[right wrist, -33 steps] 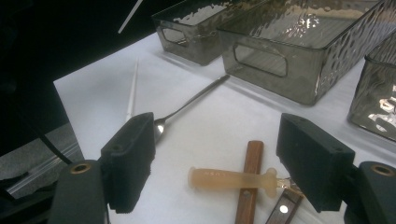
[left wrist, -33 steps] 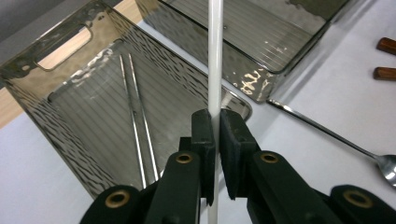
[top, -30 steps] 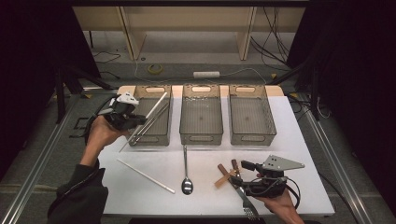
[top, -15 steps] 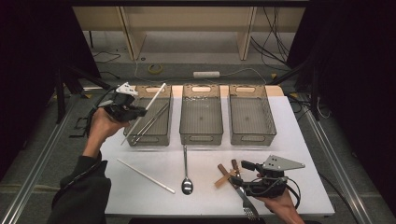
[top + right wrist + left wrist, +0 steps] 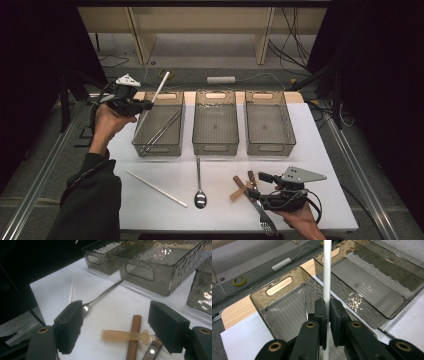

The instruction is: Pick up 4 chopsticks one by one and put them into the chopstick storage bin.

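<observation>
My left gripper [image 5: 144,105] is shut on a white chopstick [image 5: 161,86], held in the air over the far left corner of the left bin [image 5: 159,148]. The stick slants up and away past the bin's back rim. In the left gripper view the chopstick [image 5: 327,270] runs upright between the pressed pads of the gripper [image 5: 327,312], above the left bin [image 5: 261,302]. Two metal chopsticks [image 5: 161,130] lie inside that bin. My right gripper [image 5: 257,186] rests open near the front right, its jaws either side of a beige handle [image 5: 123,335] crossing a brown wooden handle [image 5: 134,340].
A second white chopstick [image 5: 155,188] and a metal spoon [image 5: 199,186] lie on the white tabletop in front of the bins. A fork [image 5: 266,221] lies by the right gripper. The middle bin [image 5: 215,148] and right bin [image 5: 270,146] stand beside the left one.
My left hand has lifted and drawn back toward the bin's far left corner, carrying the white chopstick with it. The right gripper has stayed put.
</observation>
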Demonstrator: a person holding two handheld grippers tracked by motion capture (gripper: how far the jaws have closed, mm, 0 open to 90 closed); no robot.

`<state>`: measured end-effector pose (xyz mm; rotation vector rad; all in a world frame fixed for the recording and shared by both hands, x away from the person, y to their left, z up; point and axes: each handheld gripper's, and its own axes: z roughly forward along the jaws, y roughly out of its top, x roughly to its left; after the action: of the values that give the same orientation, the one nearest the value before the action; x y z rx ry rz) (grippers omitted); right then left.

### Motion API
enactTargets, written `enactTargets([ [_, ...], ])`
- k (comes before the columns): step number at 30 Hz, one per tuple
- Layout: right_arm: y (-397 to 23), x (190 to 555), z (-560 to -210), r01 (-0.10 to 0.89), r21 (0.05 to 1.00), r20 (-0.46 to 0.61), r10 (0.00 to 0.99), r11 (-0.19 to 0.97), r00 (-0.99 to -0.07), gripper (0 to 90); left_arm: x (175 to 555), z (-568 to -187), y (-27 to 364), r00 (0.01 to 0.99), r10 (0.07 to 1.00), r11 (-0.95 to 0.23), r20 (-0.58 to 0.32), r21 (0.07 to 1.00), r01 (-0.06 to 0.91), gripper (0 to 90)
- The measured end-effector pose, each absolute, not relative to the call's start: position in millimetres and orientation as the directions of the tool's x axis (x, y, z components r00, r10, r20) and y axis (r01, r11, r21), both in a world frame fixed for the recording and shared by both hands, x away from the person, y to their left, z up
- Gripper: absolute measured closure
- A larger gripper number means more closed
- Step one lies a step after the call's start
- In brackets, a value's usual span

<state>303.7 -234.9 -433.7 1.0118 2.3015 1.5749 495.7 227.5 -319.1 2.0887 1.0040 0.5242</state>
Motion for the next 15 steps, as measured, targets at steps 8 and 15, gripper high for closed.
enactTargets([
  [8,-234.6,304.2,-434.2,0.439,0.874,0.231,0.617,0.208,-0.753,29.1,506.7,-313.8,222.1,0.598,0.800,-0.396,0.043,0.787,0.473,84.2],
  [15,-235.8,304.4,-433.8,0.437,0.874,0.228,0.614,0.213,-0.756,29.1,516.0,-315.4,219.4,0.584,0.810,-0.391,0.051,0.789,0.474,84.2],
])
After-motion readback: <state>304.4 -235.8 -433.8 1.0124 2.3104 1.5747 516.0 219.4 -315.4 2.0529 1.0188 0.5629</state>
